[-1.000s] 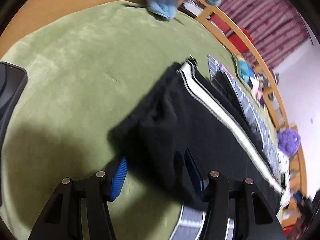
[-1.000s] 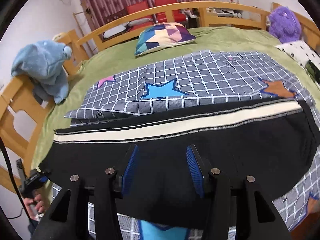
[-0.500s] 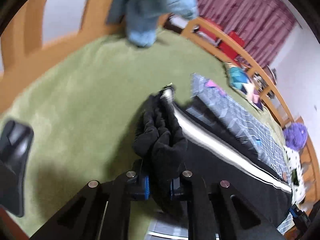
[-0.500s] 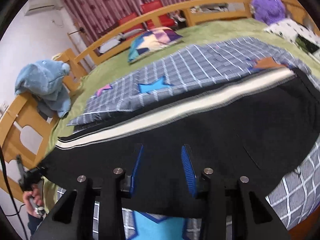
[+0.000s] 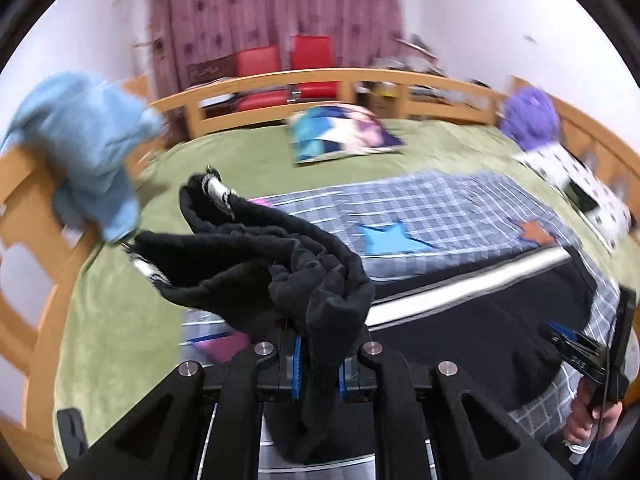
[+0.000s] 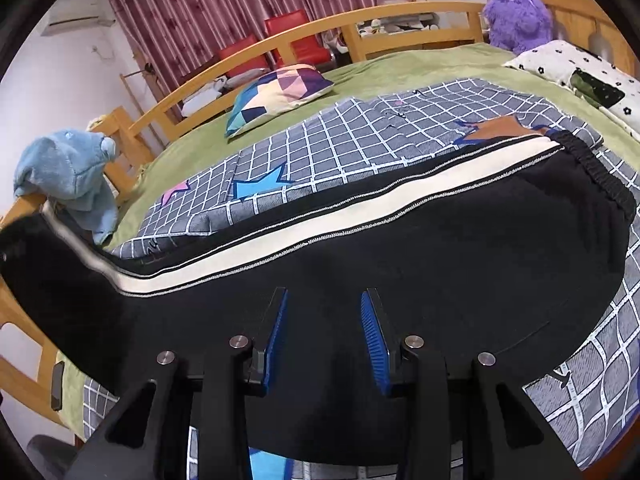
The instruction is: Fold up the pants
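Clamping pants [image 5: 280,264] in left gripper [image 5: 318,364] | no readable writing

My left gripper [image 5: 317,368] pinches the bunched leg end of the pants [image 6: 400,248], lifted off the bed [image 6: 420,60]. The rest lies on the checked quilt [image 6: 360,136], waistband to the right. My right gripper [image 6: 325,340] hovers over the near edge. A cushion [image 6: 280,92] lies farther back; a plush toy [image 6: 68,176] sits on the left rail.
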Tool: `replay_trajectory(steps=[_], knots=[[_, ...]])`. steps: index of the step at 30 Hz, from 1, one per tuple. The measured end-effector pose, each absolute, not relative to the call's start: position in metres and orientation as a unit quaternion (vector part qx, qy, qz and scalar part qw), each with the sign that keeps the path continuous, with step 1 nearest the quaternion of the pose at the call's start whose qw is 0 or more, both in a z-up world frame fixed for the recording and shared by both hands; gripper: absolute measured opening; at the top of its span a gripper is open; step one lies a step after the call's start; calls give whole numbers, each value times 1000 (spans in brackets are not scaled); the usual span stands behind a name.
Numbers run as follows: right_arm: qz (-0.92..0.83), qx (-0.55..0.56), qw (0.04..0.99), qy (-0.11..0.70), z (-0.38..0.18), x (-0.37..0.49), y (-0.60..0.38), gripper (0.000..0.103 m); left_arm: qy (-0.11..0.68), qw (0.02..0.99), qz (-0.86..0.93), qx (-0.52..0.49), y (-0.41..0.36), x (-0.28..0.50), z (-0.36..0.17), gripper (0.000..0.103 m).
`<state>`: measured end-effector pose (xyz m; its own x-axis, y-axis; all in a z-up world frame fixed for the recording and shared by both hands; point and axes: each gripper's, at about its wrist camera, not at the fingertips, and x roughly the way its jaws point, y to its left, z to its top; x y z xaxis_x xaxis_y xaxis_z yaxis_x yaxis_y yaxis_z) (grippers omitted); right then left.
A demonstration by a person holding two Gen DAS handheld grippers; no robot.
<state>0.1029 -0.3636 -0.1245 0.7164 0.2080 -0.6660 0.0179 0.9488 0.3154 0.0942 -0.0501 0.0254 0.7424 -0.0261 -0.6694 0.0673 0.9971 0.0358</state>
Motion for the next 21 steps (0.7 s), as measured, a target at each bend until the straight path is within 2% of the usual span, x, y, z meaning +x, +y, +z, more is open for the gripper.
replay_trajectory(steps=[2,8,11,13,16,18,20,21], knots=[[47,150,916,368,-125,101,-373,38,364,930,-49,30,-86,96,11,12],[29,180,910,373,-130,96,-406,38,407,906,-114,39,-184,99,-84,12],[22,184,909,373,-133,88,-416,38,460,876,-141,19,-199,103,-136,12],[10,170,910,379,-137,85,-419,38,466,872,-148,18,-197,97,-145,14],[4,151,910,386,-141,84,-418,38,451,876,-171,5,-178,85,-130,31],[5,140,911,388,-143,84,-414,38,435,883,-174,-6,-159,80,-114,53],[13,139,910,390,-142,88,-406,38,407,899,-159,-13,-131,72,-91,65],[19,142,910,389,-142,88,-403,38,393,907,-150,-11,-125,74,-84,66]])
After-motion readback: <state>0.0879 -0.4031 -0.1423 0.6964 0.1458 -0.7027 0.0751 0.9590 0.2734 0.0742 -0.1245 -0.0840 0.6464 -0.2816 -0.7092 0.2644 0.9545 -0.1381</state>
